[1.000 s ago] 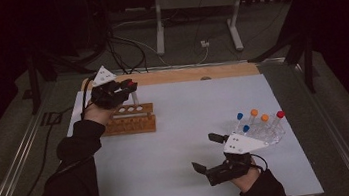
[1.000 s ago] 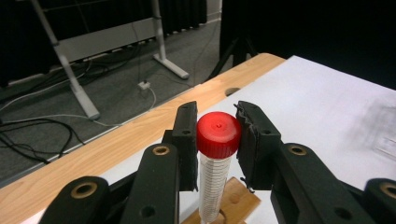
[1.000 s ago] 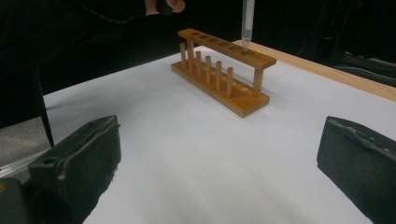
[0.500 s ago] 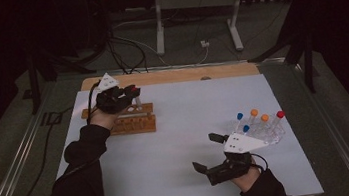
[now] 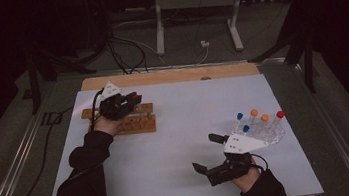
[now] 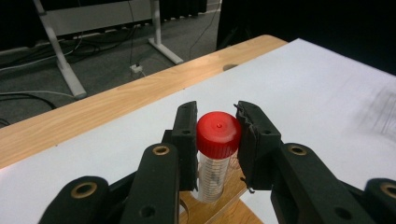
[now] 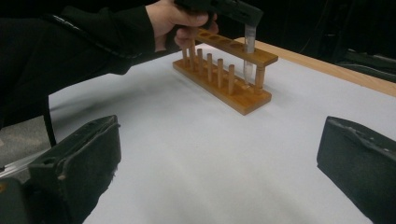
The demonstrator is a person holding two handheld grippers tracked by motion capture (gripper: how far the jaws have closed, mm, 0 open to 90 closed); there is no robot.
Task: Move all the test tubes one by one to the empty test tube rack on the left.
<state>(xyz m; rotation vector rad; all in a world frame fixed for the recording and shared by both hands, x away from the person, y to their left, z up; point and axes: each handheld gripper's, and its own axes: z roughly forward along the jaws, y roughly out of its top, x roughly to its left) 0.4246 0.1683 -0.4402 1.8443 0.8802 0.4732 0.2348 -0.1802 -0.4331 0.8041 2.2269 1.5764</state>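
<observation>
Over the wooden rack [image 5: 133, 123], the left gripper [image 6: 217, 140] pinches a red-capped tube [image 6: 216, 154] partly seated in an end hole; tilting could jam it. The right gripper [image 5: 209, 151] rests spread wide, empty.

Person wearing black long sleeves [image 5: 84, 154]. Left gripper [image 6: 217, 144] showing black jaws, brass-ringed pivot holes; right gripper [image 5: 208, 153] carrying pale three-cornered plate, trailing black cable.

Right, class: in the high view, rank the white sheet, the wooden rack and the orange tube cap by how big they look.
1. White sheet, by far the largest.
2. Wooden rack, partly hidden by the left gripper.
3. Orange tube cap, smallest, a mere dot.
</observation>
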